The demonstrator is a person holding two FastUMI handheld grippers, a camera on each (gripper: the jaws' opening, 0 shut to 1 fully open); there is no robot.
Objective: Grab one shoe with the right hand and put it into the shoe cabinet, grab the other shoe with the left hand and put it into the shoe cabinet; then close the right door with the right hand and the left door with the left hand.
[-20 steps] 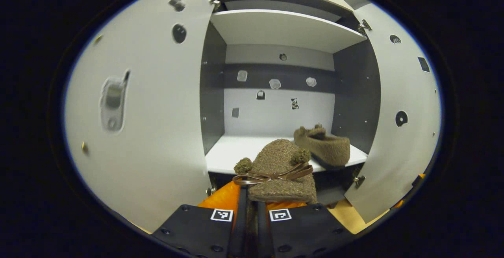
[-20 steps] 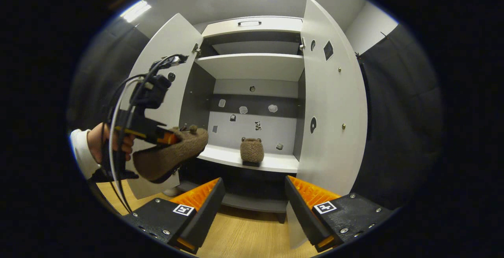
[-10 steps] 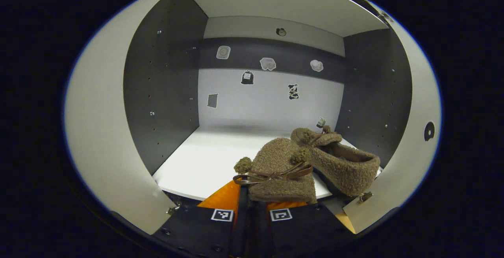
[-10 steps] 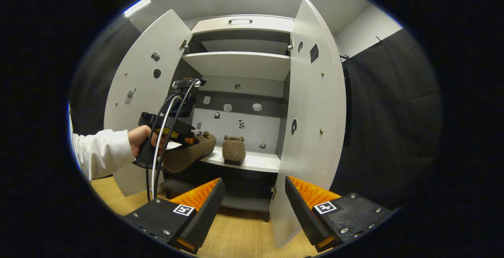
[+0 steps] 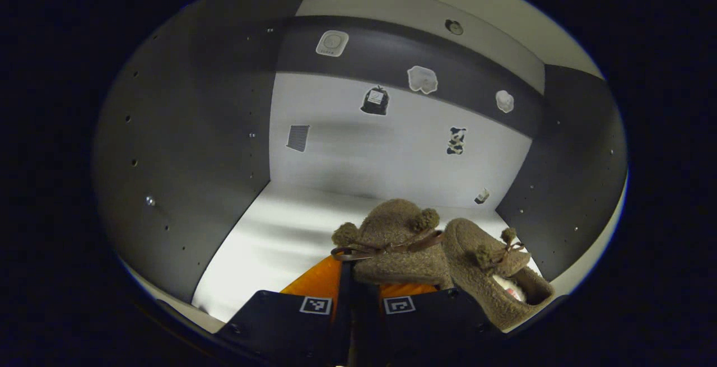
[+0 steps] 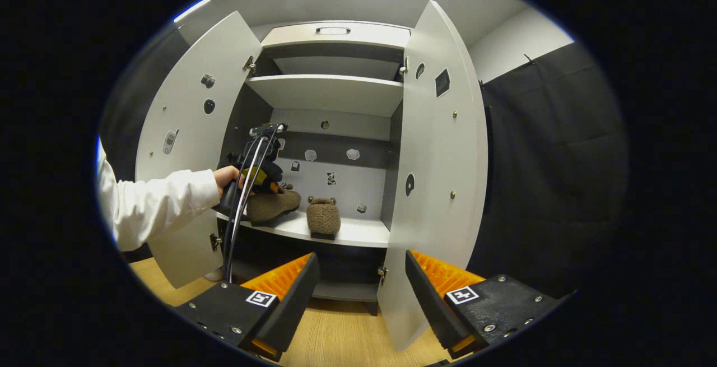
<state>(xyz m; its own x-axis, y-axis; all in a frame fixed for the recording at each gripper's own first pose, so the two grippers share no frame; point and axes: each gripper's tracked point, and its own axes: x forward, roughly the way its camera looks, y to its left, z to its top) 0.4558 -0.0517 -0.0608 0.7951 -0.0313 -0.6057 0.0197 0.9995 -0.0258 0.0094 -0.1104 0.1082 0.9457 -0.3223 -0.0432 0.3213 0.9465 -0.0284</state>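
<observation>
My left gripper (image 5: 358,280) is shut on a brown fuzzy shoe (image 5: 395,244) with pompoms and a bow, deep inside the cabinet's middle compartment. The second brown shoe (image 5: 493,277) lies on the white shelf (image 5: 280,238) just to its right, close beside it. In the right gripper view, the left gripper (image 6: 255,179) holds its shoe (image 6: 274,204) at shelf height, left of the other shoe (image 6: 323,218); I cannot tell whether it touches the shelf (image 6: 364,236). My right gripper (image 6: 361,277) stands open, back from the cabinet, with nothing between its fingers.
Both cabinet doors stand open: the left door (image 6: 179,131) and the right door (image 6: 442,187). A white-sleeved arm (image 6: 157,201) reaches in past the left door. An upper shelf (image 6: 330,92) sits above. The wooden floor (image 6: 336,339) lies below my right gripper.
My left gripper has carried its shoe forward into the compartment and lower, ending up beside the other shoe. The right gripper has drifted slightly and stays open.
</observation>
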